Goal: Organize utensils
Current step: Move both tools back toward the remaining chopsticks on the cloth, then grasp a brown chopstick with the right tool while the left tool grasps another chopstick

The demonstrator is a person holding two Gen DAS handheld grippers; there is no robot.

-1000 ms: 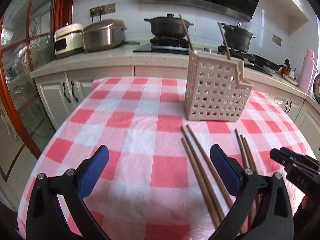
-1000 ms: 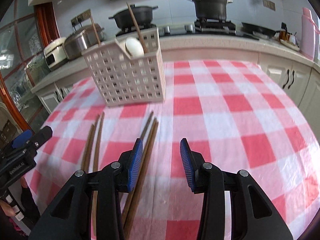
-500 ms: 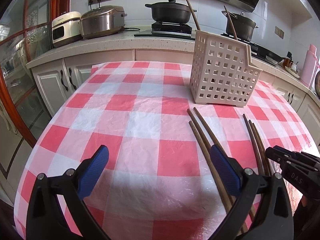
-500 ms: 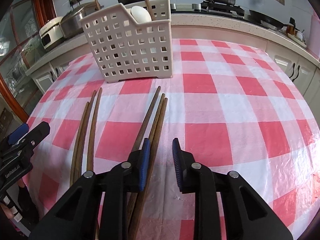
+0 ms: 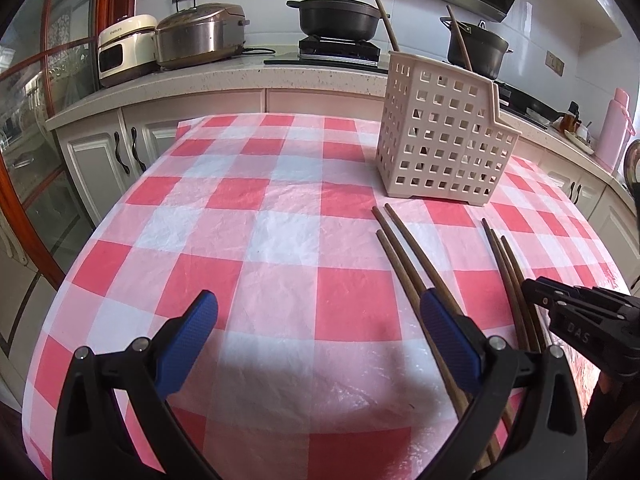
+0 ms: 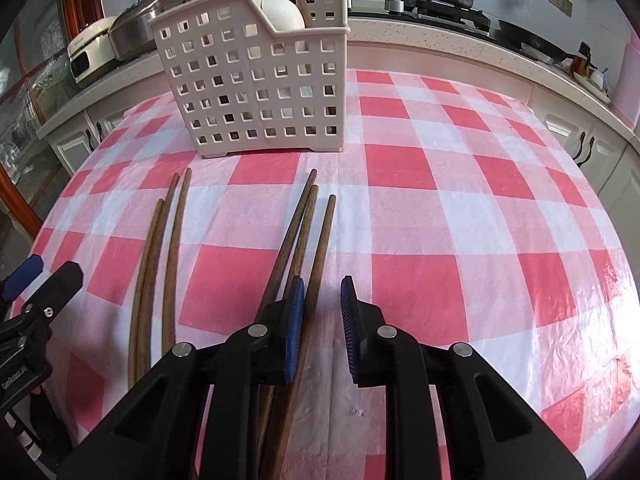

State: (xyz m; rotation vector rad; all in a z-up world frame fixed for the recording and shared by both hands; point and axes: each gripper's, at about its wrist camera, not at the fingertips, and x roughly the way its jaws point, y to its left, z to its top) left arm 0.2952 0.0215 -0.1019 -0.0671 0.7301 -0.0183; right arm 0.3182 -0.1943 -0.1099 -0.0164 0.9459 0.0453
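Observation:
Two bundles of three brown chopsticks lie on the checked tablecloth in front of a white perforated basket (image 6: pixel 256 80) (image 5: pixel 444 140). The basket holds upright chopsticks and a white spoon (image 6: pixel 282 12). My right gripper (image 6: pixel 320 300) is low over the right bundle (image 6: pixel 296 232), and its jaws are closing. The outermost chopstick (image 6: pixel 324 236) runs between the pads (image 6: pixel 294 320), with a gap still on its right side. My left gripper (image 5: pixel 318 304) is wide open above bare cloth, and the left bundle (image 5: pixel 404 256) (image 6: pixel 172 248) passes under its right finger. The left wrist view shows the right gripper (image 5: pixel 536 288) from the side.
The table edge curves close below both grippers. Behind the table runs a counter with a rice cooker (image 5: pixel 200 32), a white appliance (image 5: pixel 124 48), black pots on a stove (image 5: pixel 340 12) and a pink bottle (image 5: pixel 616 128).
My right gripper's jaws have narrowed a lot and it has come forward and down over the right chopstick bundle. The left gripper has stayed wide open and has hardly moved.

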